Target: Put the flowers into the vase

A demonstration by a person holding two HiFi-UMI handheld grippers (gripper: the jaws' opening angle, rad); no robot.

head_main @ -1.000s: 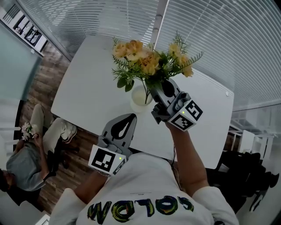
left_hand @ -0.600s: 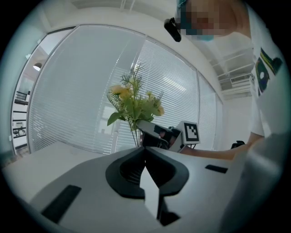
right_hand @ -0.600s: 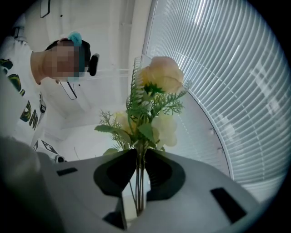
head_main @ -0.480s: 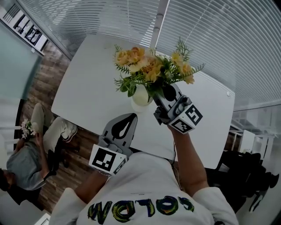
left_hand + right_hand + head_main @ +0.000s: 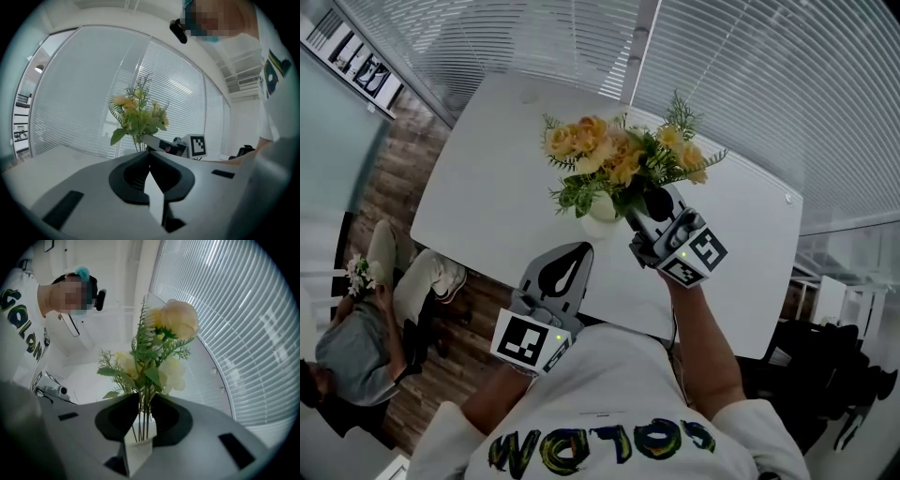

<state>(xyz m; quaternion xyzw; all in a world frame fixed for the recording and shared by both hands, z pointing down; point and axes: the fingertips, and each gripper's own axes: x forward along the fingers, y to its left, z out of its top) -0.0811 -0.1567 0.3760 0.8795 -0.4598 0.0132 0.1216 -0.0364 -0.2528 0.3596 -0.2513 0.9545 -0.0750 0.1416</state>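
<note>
A bunch of yellow flowers (image 5: 614, 155) with green leaves stands over the small white vase (image 5: 602, 208) on the white table (image 5: 487, 178). The leaves hide most of the vase. My right gripper (image 5: 642, 202) reaches in from the right at the bunch's base. In the right gripper view the thin stems (image 5: 145, 413) run up between the jaws of the right gripper (image 5: 146, 401). Those jaws are opening and still touch the stems. My left gripper (image 5: 579, 251) hovers at the table's near edge, shut and empty. The left gripper view looks past the left gripper (image 5: 150, 161) to the flowers (image 5: 138, 115).
Slatted blinds (image 5: 750, 84) line the walls behind the table. A seated person (image 5: 356, 328) is on the wooden floor to the left, beyond the table's left edge. The table's near edge (image 5: 502, 272) runs just under my left gripper.
The bunch has sunk toward the vase, so the leaves now cover most of it. My right gripper shifted slightly with it. The left gripper stayed where it was.
</note>
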